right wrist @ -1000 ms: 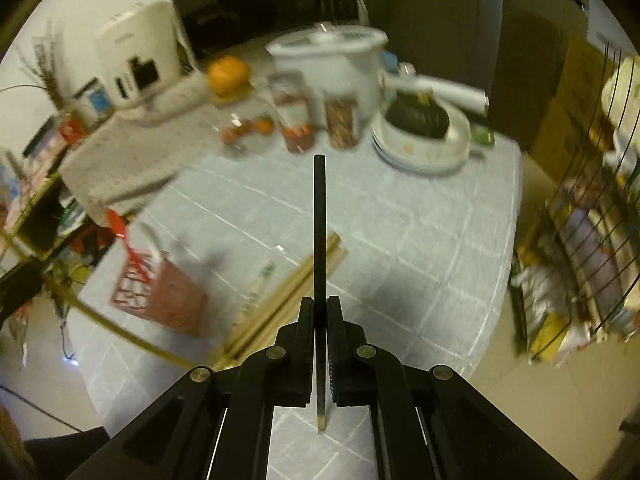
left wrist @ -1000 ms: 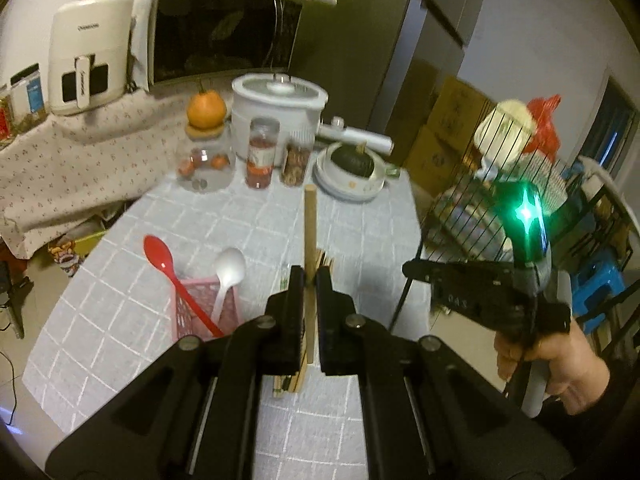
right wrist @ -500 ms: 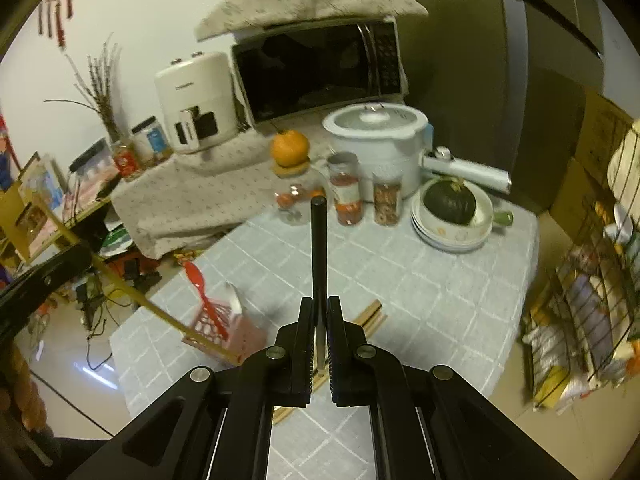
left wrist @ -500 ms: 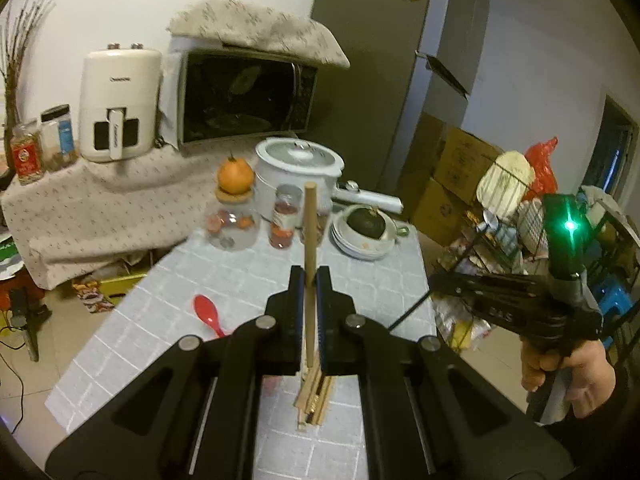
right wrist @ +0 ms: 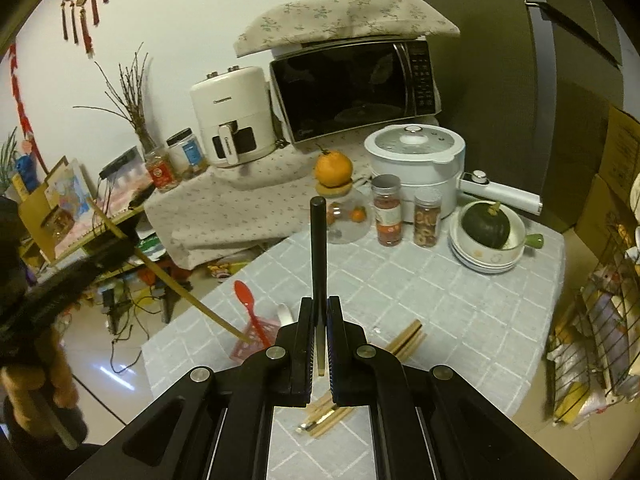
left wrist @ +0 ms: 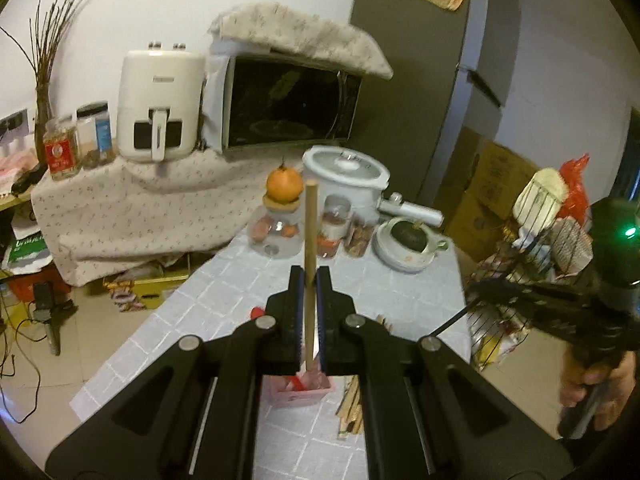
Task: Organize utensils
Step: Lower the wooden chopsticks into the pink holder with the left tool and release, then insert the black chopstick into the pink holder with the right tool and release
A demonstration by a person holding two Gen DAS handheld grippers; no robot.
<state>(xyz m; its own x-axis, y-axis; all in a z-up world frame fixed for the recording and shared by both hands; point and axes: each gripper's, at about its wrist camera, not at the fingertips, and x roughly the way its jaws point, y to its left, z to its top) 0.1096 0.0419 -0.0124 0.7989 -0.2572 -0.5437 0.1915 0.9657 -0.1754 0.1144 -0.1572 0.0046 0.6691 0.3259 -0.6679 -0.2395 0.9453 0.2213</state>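
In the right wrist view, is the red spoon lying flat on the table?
No. The red spoon stands tilted in the pink basket, bowl end up.

Each camera sits on a hand-held gripper, up above the near edge of the surface (left wrist: pixel 420 292), looking forward and down along its fingers. Both face the far edge and share the white cooker (left wrist: pixel 346 180) (right wrist: pixel 416 160), microwave (left wrist: pixel 288 108) (right wrist: pixel 356 88) and pink basket (left wrist: pixel 302 390) (right wrist: pixel 250 340).

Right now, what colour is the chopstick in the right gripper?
Black chopstick, clearest in the right wrist view.
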